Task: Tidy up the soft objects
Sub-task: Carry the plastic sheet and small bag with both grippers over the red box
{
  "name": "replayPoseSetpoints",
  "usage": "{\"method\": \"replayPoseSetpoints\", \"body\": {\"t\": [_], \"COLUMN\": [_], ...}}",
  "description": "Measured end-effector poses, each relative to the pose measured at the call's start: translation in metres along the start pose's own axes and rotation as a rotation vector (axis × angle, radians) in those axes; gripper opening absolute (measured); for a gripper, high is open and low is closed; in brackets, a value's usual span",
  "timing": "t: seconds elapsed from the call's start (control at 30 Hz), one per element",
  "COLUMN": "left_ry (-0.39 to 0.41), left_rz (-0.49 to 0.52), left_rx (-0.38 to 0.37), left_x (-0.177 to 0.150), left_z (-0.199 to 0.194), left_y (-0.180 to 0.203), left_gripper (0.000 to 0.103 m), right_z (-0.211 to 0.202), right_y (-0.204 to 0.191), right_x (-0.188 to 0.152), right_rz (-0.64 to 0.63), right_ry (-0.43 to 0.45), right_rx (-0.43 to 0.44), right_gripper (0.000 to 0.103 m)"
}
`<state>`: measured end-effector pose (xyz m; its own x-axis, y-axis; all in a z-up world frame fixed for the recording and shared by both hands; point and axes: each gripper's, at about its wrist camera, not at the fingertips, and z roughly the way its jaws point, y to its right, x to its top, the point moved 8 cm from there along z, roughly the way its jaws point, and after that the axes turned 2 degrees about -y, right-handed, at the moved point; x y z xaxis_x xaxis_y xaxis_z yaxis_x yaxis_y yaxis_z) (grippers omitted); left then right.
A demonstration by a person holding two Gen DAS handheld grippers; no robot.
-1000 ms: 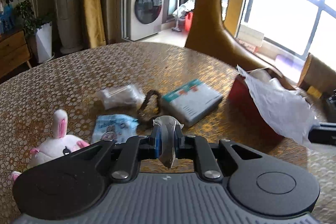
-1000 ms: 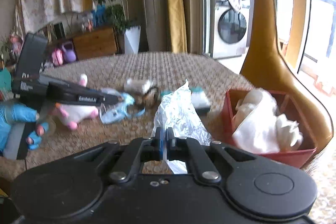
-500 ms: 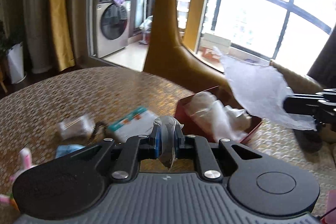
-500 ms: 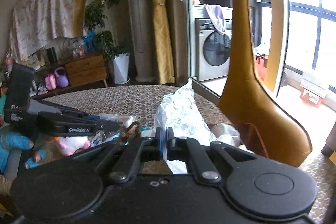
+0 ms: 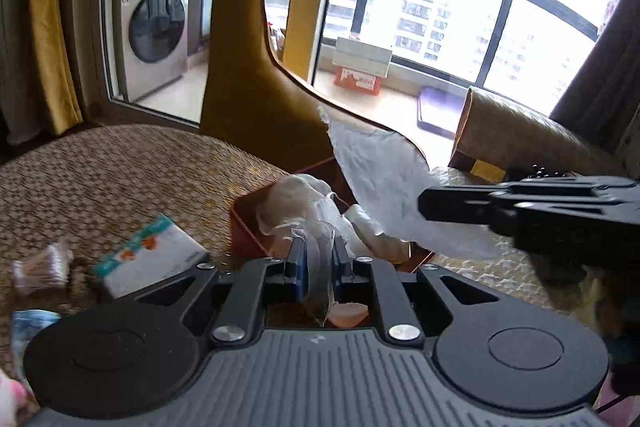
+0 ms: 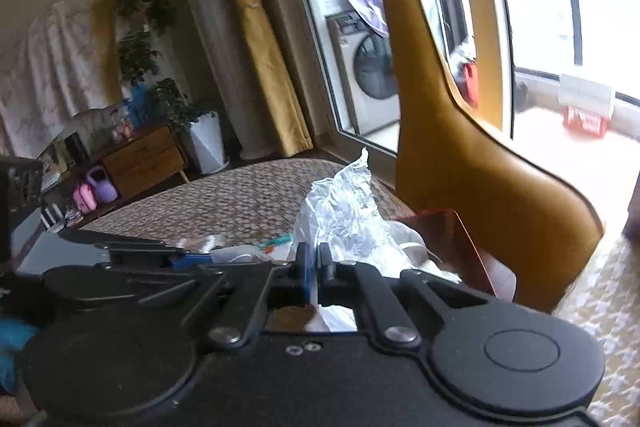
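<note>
Left hand-held gripper (image 5: 318,261) pinching translucent crumpled plastic bag (image 5: 384,187), right hand-held gripper (image 6: 314,269) clamped on its other edge

left claw (image 5: 317,259): black, blue pads, silver screws | right claw (image 6: 314,269): black, blue pad, silver screws
</note>
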<state>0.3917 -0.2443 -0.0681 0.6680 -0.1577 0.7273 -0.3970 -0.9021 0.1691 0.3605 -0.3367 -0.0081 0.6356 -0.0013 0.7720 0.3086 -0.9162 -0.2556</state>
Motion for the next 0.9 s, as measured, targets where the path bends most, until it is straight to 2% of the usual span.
{"method": "replayPoseSetpoints", "body": {"t": [0.23,0.47,0.7,0.9], "left_ry": [-0.051,-0.087,-0.127,-0.163], "left_rz": [-0.004,0.005,-0.006,-0.026], "left_rx": [-0.007,-0.022,-0.035,-0.032], "left_x": [0.002,0.002,-0.002,-0.008], "left_z": [0.042,0.075,0.101,0.115], "left_y": [0.004,0.008,0.006,0.001], "left_gripper": [0.013,0.013,0.013,0.013], "right_z": [0.034,0.062,0.084,0.085], "right_y": [0.041,0.063,0.071,0.07], "right_x": [-0.013,-0.028,-0.046,-0.057], "right_rz": [0.03,-0.004,-0.009,-0.033], "right_ry": [-0.053,-0.109,-0.164,-0.186], "right_rx": [-0.086,-0.173,-0.175,-0.163], "right_gripper": [0.002,0.002,0.002,0.002]}}
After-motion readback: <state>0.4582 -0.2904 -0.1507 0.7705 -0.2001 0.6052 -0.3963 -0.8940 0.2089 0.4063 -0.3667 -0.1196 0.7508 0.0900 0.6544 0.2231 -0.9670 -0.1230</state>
